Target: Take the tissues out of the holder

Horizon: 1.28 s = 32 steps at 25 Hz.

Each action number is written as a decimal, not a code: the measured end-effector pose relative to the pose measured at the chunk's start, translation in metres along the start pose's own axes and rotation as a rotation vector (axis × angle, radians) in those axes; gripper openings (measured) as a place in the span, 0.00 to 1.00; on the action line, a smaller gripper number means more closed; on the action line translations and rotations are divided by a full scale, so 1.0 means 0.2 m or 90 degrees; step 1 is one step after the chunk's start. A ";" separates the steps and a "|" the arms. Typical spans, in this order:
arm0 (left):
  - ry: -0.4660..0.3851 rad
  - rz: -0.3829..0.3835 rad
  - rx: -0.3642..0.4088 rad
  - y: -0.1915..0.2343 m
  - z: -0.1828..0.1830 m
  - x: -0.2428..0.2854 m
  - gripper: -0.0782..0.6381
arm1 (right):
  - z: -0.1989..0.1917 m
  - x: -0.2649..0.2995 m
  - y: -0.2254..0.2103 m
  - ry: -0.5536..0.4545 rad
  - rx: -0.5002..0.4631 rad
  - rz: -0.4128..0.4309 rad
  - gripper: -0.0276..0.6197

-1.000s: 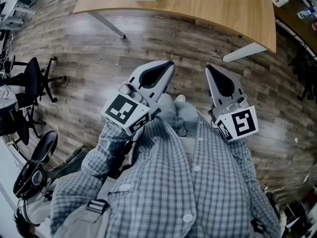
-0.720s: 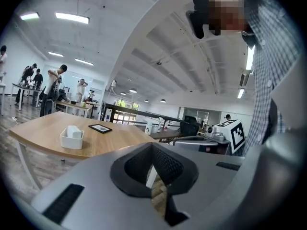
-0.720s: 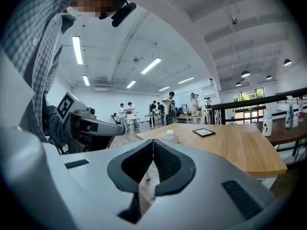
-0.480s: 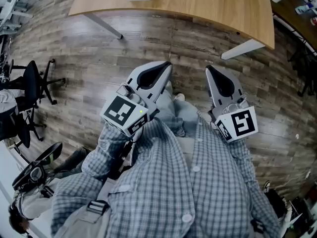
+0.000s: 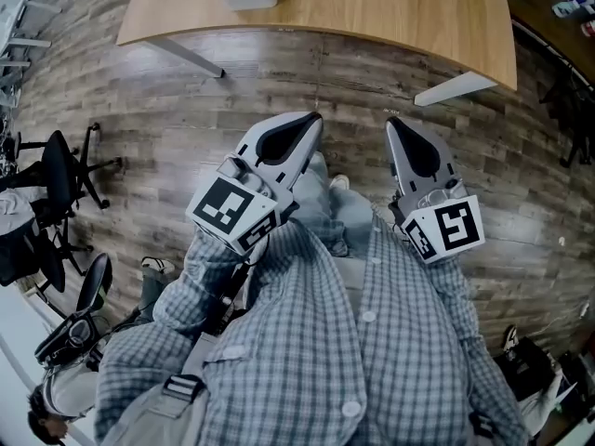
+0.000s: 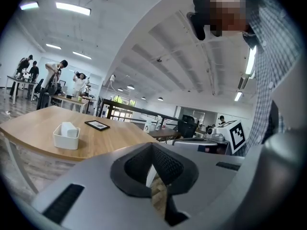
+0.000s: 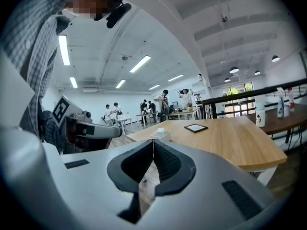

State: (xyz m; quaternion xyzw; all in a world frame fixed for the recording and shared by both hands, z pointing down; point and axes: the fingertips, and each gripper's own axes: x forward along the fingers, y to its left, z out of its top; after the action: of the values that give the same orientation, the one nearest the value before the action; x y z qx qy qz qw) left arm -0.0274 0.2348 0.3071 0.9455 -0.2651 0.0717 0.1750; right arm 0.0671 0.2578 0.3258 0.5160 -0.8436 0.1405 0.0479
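Both left gripper (image 5: pixel 313 118) and right gripper (image 5: pixel 391 122) show closed, empty fingers (image 6: pixel 172 168); tissues (image 6: pixel 70 129) sit in the white holder (image 6: pixel 64 143).

Hand-held grippers, two: left hand-held gripper (image 5: pixel 314 117), right hand-held gripper (image 5: pixel 391 122). Light-wood table (image 5: pixel 390 7), one. Tissue holder (image 5: pixel 244 1), one. Tablet (image 6: pixel 97 124), one.

Tissue holder (image 5: pixel 244 0) (with table (image 5: pixel 390 12)) drifted leftward

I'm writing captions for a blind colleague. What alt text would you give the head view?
Seen from above, a person in a checked shirt holds the left gripper and right gripper, both shut and empty, over a wood floor. Ahead stands a wooden table with a white tissue holder on it, far from both grippers.
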 end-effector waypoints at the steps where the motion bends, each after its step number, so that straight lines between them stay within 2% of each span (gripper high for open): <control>1: -0.002 -0.004 -0.010 0.02 0.01 0.01 0.11 | 0.01 0.02 -0.01 -0.007 0.027 -0.005 0.06; 4: -0.005 -0.015 -0.021 0.08 0.05 0.06 0.11 | 0.05 0.09 -0.05 -0.024 0.067 -0.016 0.06; 11: 0.004 -0.022 -0.013 0.26 0.12 0.12 0.11 | 0.10 0.28 -0.05 0.008 -0.024 -0.007 0.06; 20: 0.001 -0.040 -0.008 0.49 0.21 0.20 0.11 | 0.16 0.50 -0.09 0.016 -0.027 -0.026 0.06; 32: -0.006 -0.055 0.011 0.77 0.33 0.22 0.11 | 0.26 0.74 -0.13 -0.006 -0.036 -0.069 0.06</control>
State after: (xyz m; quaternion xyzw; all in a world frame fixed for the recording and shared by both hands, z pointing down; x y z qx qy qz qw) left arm -0.0685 0.0667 0.2999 0.9578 -0.2243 0.0619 0.1687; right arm 0.0240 0.1053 0.3148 0.5600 -0.8183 0.1112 0.0658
